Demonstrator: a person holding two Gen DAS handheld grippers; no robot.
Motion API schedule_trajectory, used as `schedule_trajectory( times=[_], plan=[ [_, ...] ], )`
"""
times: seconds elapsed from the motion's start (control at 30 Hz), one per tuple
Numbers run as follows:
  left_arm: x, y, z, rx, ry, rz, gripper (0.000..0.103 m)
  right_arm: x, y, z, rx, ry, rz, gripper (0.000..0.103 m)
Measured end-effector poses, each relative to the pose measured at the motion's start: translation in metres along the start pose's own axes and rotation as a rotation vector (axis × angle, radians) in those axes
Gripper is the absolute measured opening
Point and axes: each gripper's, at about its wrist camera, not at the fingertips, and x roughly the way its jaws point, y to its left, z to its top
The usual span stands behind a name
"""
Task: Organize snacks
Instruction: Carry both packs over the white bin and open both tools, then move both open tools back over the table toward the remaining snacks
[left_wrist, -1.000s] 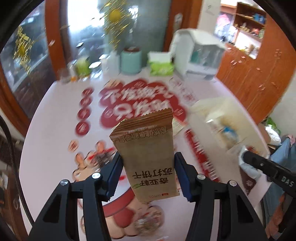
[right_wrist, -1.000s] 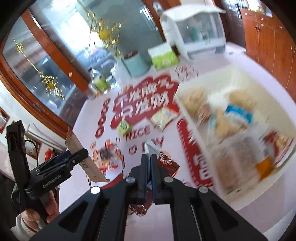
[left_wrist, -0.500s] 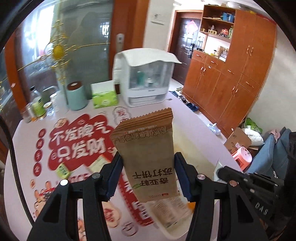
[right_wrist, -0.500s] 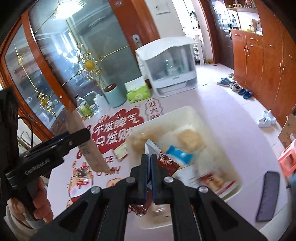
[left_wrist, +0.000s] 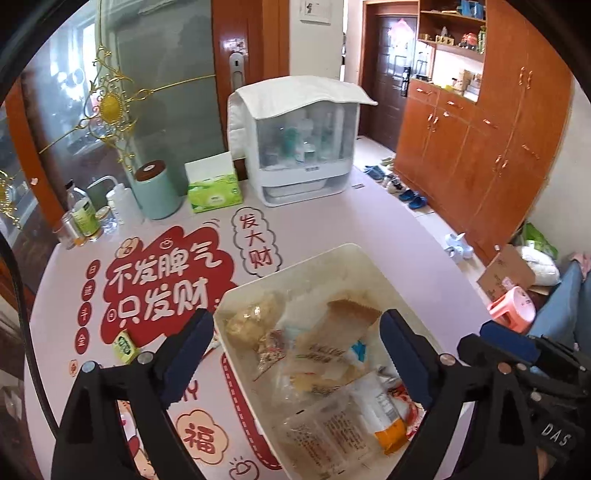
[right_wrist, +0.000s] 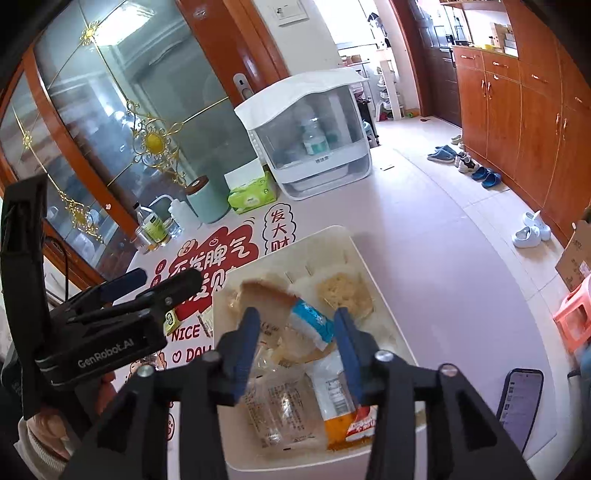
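Above the bin (left_wrist: 258, 284), the left gripper (left_wrist: 297, 338) opens its jaws, nothing between them; the brown pack (left_wrist: 343, 321) lies among snacks just beyond its fingers. The right gripper (right_wrist: 293, 334) opens too, empty, over the same pile. A clean release likely means lifting clear without snagging wrappers.
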Motion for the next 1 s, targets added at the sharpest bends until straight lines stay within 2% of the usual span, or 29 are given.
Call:
schedule_trajectory(
  times=[0.57, 0.8, 1.0],
  plan=[
    [0.001, 0.05, -0.03, -0.125, 0.055, 0.109, 0.091, 0.028, 0.019, -0.006, -0.11, 0.078, 0.027, 0.043],
    [-0.012, 0.067, -0.046, -0.152, 0.061, 0.143, 0.091, 0.029, 0.027, -0.017, -0.139, 0.089, 0.025, 0.043],
    [-0.032, 0.094, -0.06, -0.167, 0.065, 0.205, 0.091, 0.035, 0.045, -0.025, -0.174, 0.109, 0.041, 0.043]
  ],
)
